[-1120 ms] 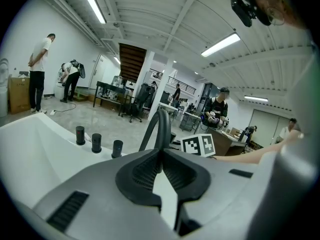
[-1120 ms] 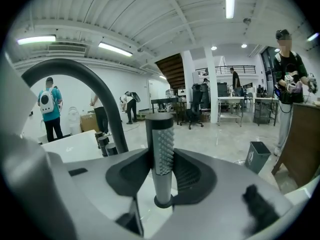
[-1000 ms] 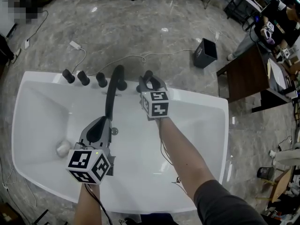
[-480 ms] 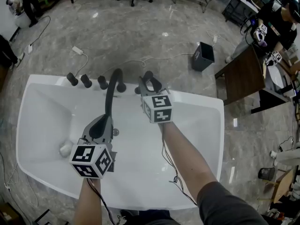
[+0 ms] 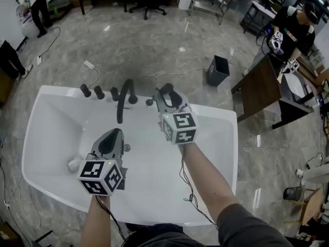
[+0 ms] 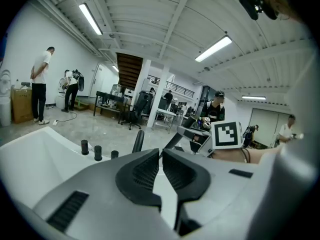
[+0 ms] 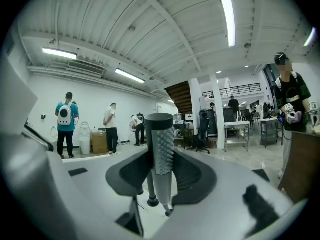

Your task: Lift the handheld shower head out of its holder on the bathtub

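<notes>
The bathtub (image 5: 56,122) fills the lower centre of the head view, white, with its far rim at 12 o'clock. Along that rim, from 10 o'clock toward 12 o'clock, stand three black knobs (image 5: 99,92), then a black arched spout (image 5: 123,99) whose outlet reaches over the basin, and a small black fitting (image 5: 149,102). The right hand-held gripper (image 5: 167,95) is at 12 o'clock of the tub centre, over the far rim, with its marker cube (image 5: 179,127) toward the person. Its jaws pinch the shower head (image 5: 165,89). In the right gripper view the shower head (image 7: 160,134) stands upright between the pads of the right hand-held gripper (image 7: 161,156), its grey nubbed face toward the camera, its black top above the jaw tips and its tapered lower end showing against the white tub below. The head sits at 1 o'clock of the small black fitting and apart from it. The left hand-held gripper (image 5: 115,134) is over the basin at 8 o'clock of the right one, pointing toward the spout. In the left gripper view its jaws (image 6: 161,151) are drawn together to a narrow slit with nothing between them. A pale object (image 5: 73,163) lies on the tub floor at 9 o'clock of the left marker cube (image 5: 101,177). A black bin (image 5: 217,70) stands on the floor at 1 o'clock.
</notes>
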The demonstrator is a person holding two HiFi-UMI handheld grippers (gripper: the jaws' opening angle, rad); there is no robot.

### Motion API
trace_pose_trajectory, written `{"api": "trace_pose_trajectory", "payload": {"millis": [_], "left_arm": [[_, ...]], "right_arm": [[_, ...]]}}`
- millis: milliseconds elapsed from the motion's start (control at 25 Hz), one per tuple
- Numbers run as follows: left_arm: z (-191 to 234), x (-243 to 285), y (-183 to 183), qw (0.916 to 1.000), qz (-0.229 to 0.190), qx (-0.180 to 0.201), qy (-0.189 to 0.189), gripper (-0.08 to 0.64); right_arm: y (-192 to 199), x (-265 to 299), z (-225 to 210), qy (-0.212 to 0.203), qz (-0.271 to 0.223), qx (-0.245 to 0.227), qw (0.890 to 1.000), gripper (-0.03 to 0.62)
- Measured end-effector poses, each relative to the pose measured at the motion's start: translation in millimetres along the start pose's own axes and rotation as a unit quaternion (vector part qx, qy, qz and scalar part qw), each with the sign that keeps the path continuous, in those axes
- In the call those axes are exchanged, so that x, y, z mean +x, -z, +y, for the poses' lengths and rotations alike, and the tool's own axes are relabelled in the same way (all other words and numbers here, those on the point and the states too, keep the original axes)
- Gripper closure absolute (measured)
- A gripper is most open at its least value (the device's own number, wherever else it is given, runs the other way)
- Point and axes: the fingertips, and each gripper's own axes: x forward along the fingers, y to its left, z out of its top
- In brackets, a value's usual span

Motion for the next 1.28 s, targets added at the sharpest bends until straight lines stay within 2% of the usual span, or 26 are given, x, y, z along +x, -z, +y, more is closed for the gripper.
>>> {"api": "trace_pose_trajectory", "payload": {"millis": [360, 720, 1280], "left_arm": [[-31, -76, -19, 0.9992, -0.035, 0.010, 0.016, 0.529], [-55, -149, -16, 0.9980, -0.053, 0.007, 0.033, 0.531], [-83, -230, 2, 0.9958, -0.057, 0.019, 0.070, 0.529]], "right_arm": [[-61, -86, 45, -0.022, -0.033, -0.026, 0.999, 0.451], [-105, -173, 81, -0.009, -0.072, -0.020, 0.997, 0.451], [-119, -297, 123, 0.030, -0.100, -0.006, 0.994, 0.451]]}}
